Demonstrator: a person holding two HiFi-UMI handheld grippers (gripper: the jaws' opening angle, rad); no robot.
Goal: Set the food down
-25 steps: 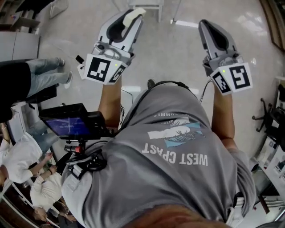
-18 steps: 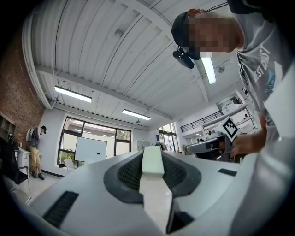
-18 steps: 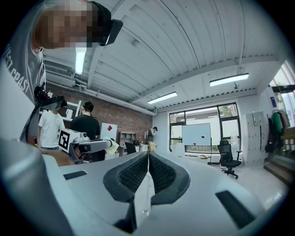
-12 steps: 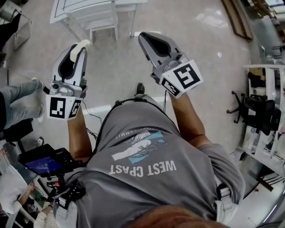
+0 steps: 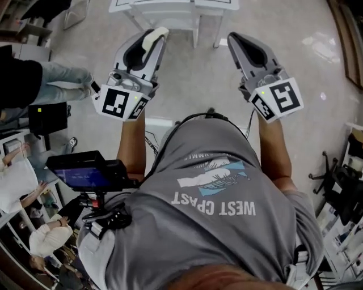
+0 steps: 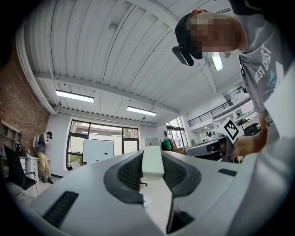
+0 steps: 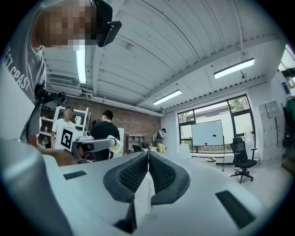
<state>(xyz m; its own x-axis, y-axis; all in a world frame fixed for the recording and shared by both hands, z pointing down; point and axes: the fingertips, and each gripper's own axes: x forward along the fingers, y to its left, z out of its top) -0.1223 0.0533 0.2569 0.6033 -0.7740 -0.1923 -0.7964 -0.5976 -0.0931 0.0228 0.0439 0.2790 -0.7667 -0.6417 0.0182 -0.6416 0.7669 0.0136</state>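
Head view, left edge: a bystander [image 5: 59, 85] in jeans stands on the pale floor [image 5: 193, 85]; more people crowd the lower left corner.
Camera: a dark camera [image 5: 85, 170] with a lit blue screen sits at the wearer's left hip, beside the grey T-shirt [image 5: 215, 226].
Left gripper: the left gripper [image 5: 148, 46] is held out in the air over the floor, pointing up the frame, with its marker cube [image 5: 120, 103] nearest the body.
Left fingers: in the left gripper view the ribbed fingers [image 6: 126, 173] pinch a pale block between them, one pad on each side of it.
Food: the food [image 6: 152, 162] is that pale, rounded block. It sticks out past the fingertips and rests on nothing. In the head view it sits just short of the near edge of the desk.
Desk: a white desk [image 5: 170, 8] runs along the top edge of the head view, ahead of both grippers and touched by neither.
Right gripper: the right gripper [image 5: 233, 38] is held level with the left one and well apart from it, also in the air.
Right fingers: in the right gripper view they [image 7: 159, 173] are pressed together with nothing between them.
Right gripper view, background: a whiteboard [image 7: 208, 133] stands by the windows, with a black office chair [image 7: 242, 163] just to its right.
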